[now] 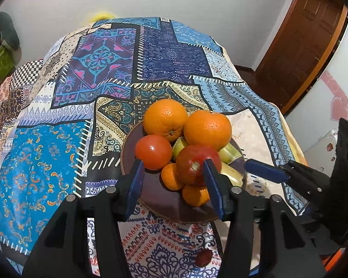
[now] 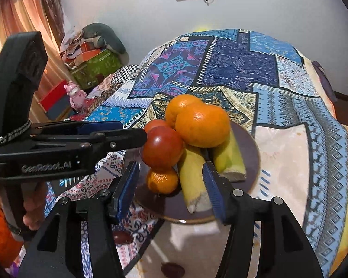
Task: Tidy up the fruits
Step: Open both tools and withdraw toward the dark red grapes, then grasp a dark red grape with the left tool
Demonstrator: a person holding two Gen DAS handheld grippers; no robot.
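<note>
Orange and red fruits sit piled on the brown plate on the worktop, and both my left claw and right claw hang wide open, empty, so I judge picking one comes next.

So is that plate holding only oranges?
No: besides the oranges, the plate also holds red tomatoes and yellow-green banana pieces, the latter plain in the right wrist view.

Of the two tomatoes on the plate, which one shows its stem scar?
The darker red tomato nearest the left gripper, its pale scar facing the camera; the lighter tomato beside it shows smooth skin.
</note>
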